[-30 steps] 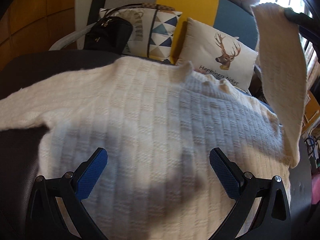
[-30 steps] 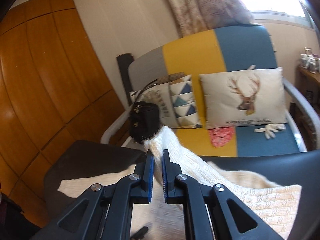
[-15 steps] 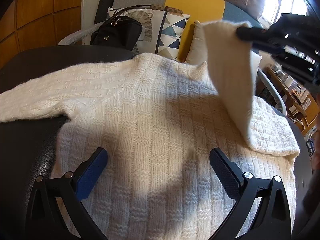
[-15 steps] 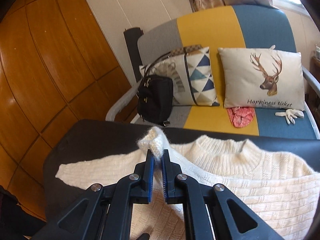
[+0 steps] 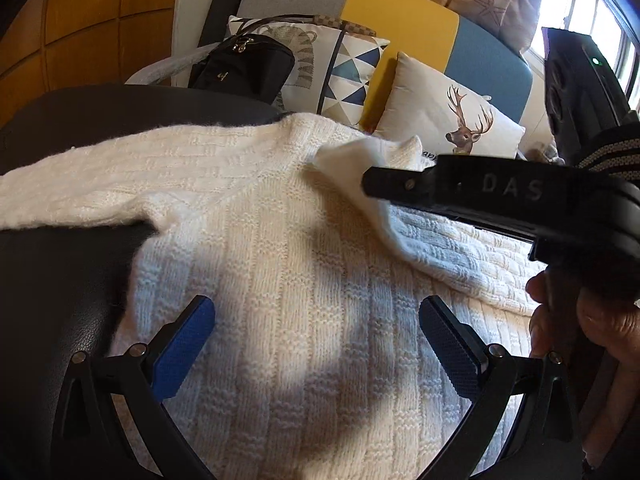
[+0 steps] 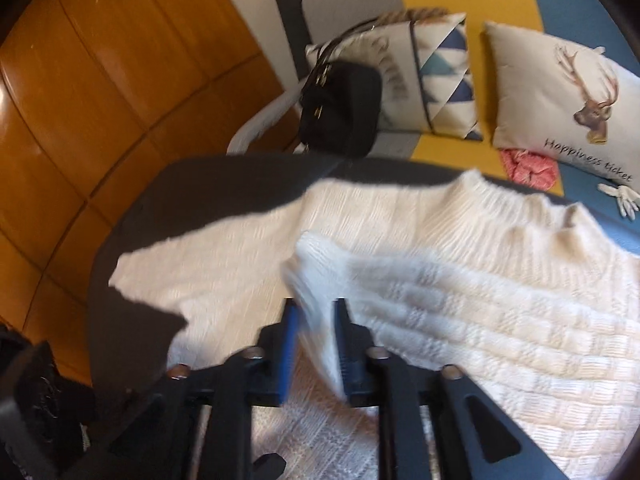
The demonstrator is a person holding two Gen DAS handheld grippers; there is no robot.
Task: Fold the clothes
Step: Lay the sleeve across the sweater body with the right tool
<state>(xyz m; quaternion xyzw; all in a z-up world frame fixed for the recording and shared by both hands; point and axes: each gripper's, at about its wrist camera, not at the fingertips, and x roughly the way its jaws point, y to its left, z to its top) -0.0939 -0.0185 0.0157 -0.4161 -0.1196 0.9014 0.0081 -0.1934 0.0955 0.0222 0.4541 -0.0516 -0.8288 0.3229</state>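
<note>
— Where is the sweater (image 5: 280, 264)?

— The cream knitted sweater lies flat on the dark table (image 5: 60, 280), collar toward the sofa (image 5: 400, 20). One sleeve (image 6: 192, 252) stretches out over the dark top; the other sleeve (image 6: 440, 300) is folded across the chest.

— And the right gripper (image 6: 316, 328)?

— Its jaws are opening, a narrow gap between them. The cuff of the folded sleeve sits in that gap; the pads look to be coming off it.

— The left gripper (image 5: 316, 344)?

— Spread wide above the sweater's body, gripping nothing.

— Anything else around?

— A hand (image 5: 580, 328) grips the right tool's handle. On the sofa stand a deer cushion (image 5: 452, 120), a triangle-pattern cushion (image 5: 340, 68) and a black handbag (image 5: 244, 68). A pink cloth (image 6: 528, 166) and a white glove (image 6: 620, 196) lie on the seat.
</note>
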